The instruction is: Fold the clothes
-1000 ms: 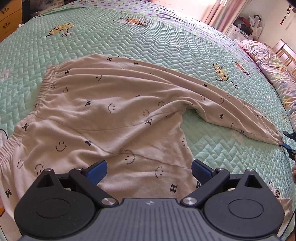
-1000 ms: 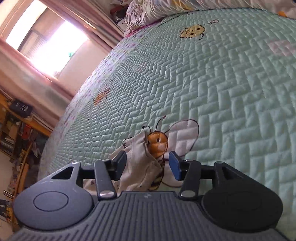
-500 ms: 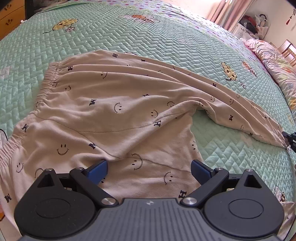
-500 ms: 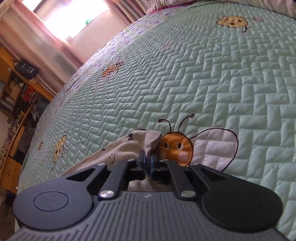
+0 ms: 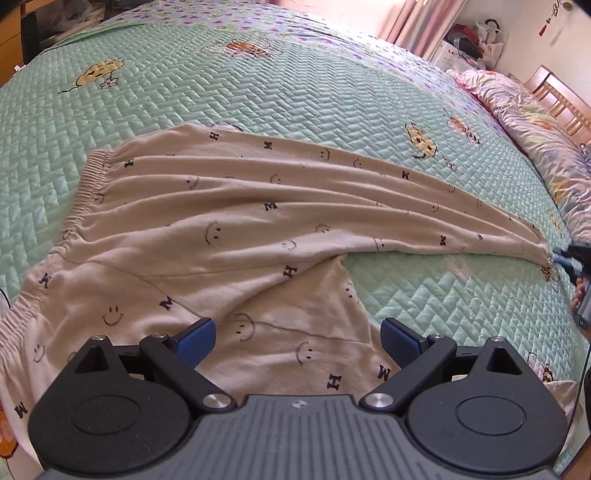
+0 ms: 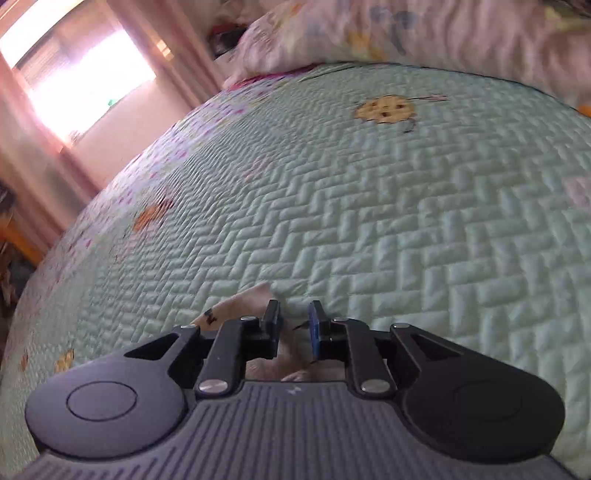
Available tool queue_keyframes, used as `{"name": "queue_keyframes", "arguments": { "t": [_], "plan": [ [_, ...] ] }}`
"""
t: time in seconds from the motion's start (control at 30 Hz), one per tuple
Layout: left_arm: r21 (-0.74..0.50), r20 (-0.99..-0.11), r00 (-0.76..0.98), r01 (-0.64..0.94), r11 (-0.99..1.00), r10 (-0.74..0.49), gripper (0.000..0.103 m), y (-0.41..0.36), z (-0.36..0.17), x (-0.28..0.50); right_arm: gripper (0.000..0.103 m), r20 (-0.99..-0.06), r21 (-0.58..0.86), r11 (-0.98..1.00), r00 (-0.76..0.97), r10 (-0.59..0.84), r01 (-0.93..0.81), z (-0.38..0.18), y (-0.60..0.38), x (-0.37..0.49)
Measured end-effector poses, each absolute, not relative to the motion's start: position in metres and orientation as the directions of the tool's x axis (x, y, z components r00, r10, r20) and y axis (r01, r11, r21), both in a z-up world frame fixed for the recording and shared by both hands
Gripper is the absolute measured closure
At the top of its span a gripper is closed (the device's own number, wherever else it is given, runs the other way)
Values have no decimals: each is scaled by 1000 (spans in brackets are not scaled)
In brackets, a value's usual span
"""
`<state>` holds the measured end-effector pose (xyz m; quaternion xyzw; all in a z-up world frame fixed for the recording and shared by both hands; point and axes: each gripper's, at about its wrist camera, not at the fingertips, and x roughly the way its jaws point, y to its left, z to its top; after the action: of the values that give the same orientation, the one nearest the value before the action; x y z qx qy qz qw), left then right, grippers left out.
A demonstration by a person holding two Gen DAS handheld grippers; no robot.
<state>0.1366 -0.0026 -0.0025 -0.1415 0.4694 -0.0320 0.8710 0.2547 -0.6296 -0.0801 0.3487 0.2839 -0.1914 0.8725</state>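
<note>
Through my left wrist camera, the trousers lie spread on the green quilted bed, waistband at nine o'clock, one leg running out toward three o'clock, the other coming down toward six o'clock beneath my left fingers. Those fingers stand wide apart above the cloth, gripping nothing. A second ago the far leg sagged in a slack curve; now it is drawn out in long straight creases, its cuff taut at the three o'clock edge where my right fingers meet it. The crotch gap between the legs has widened as well.

Through my right wrist camera, the picture is smeared with movement. My right fingers stand narrowly apart, with a small gap between the pads. They were wide around the cuff a second ago, clamped on it half a second ago, and have just been opening again. A flap of the cuff lies at their ten o'clock side and pale cloth shows under the gap, but I see neither pad pressing on it. The embroidered bee that sat beside the cuff is no longer in front of me; only herringbone quilt and a pillow at twelve o'clock.

I judge the pull was a straightening tug, now let go. The leg lies smooth enough for a lengthwise fold, leg over leg.
</note>
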Motion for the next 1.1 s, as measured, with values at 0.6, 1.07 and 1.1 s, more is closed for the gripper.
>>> {"name": "queue_keyframes", "arguments": {
  "t": [0.6,1.07,1.1],
  "plan": [
    [-172,-819,569,-118,978,-75,7,57,-8,220,74,-540,738,619,315,781,-269,-80,-244,205],
    [-98,-832,554,-122,988,-14,10,77,-33,257,99,-593,658,703,388,705,-272,-74,-241,154],
    [-110,-828,560,-122,986,-23,12,79,-30,255,97,-581,679,690,390,714,-251,-77,-244,156]
  ]
}}
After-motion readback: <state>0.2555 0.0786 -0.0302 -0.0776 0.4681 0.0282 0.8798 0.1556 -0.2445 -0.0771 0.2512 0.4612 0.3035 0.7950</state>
